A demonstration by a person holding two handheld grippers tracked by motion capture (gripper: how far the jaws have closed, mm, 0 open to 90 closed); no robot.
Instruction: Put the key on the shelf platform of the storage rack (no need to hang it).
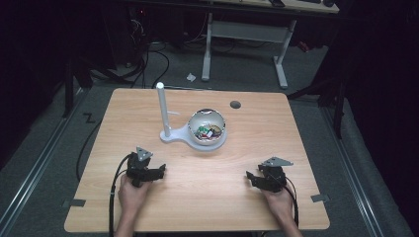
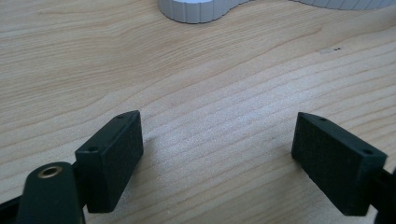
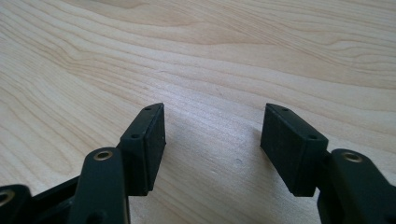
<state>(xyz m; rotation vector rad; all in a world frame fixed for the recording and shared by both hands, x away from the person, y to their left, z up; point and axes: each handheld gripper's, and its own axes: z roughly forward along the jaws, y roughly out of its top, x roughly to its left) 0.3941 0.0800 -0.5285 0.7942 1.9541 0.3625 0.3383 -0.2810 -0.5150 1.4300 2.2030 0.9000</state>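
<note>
So, your table [image 1: 197, 187] is the biggest thing going: pale wood, a round grey port [image 1: 235, 104] near its far edge. Out in the middle sits a white stand [image 1: 174, 136] with an upright post [image 1: 162, 109] on one lobe and a bowl [image 1: 208, 127] on the other — the bowl is white, with small mixed-colour bits [image 1: 206, 132] inside, too tiny to make out. Your left gripper [image 1: 159, 170] rests near the front left, well apart from the stand, jaws wide and nothing between them. In the left gripper view the stand's ribbed base is cut off at the top. Your right gripper [image 1: 250, 177] is at the front right — jaws apart, holding nothing, bare wood between its pads [image 3: 149, 140].
</note>
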